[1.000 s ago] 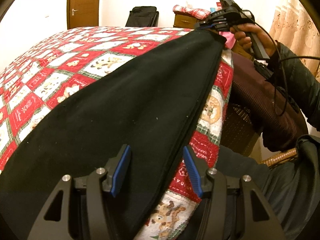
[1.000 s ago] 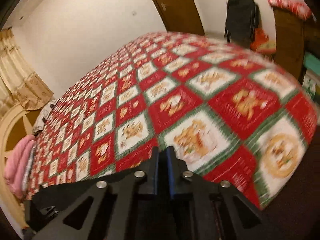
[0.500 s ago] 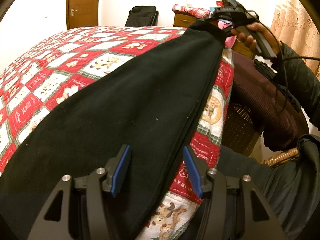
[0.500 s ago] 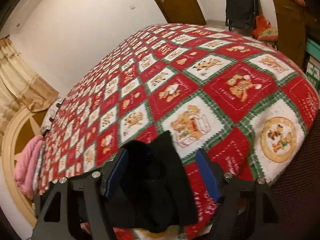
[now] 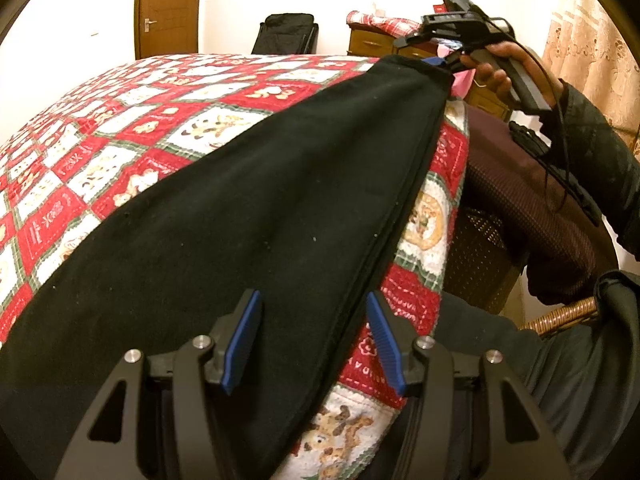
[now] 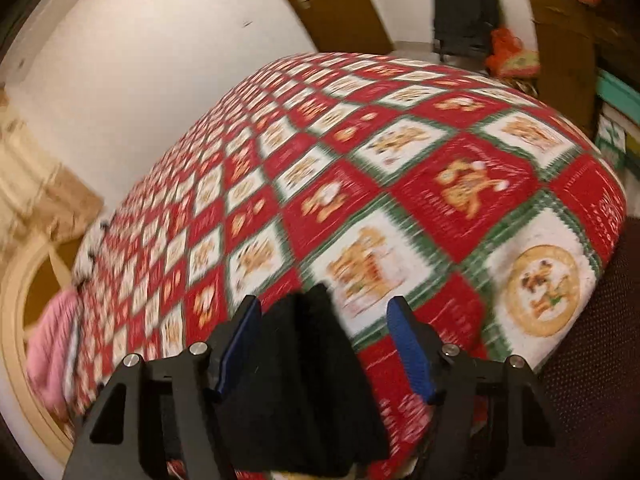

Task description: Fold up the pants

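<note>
With both the left tool [image 5: 314, 344] and right tool [image 6: 326, 350] spread wide, the unheld black pants [image 5: 248, 216] could slide off the bed [image 5: 120, 148] edge.

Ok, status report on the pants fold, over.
Both tongs open: left tongs, right tongs. Black pants flat on quilt, unheld. Nothing in the way.

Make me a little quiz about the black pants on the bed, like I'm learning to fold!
1. True or false: the left tool is squeezing the black pants.
2. What pattern covers the bed: A) blue stripes, B) red and white squares with pictures, C) plain green?
3. Fill in: the right tool has its fingers ____.

Key:
1. False; its fingers stand open over the pants.
2. B.
3. Open, with the end of the pants lying between them.
</note>
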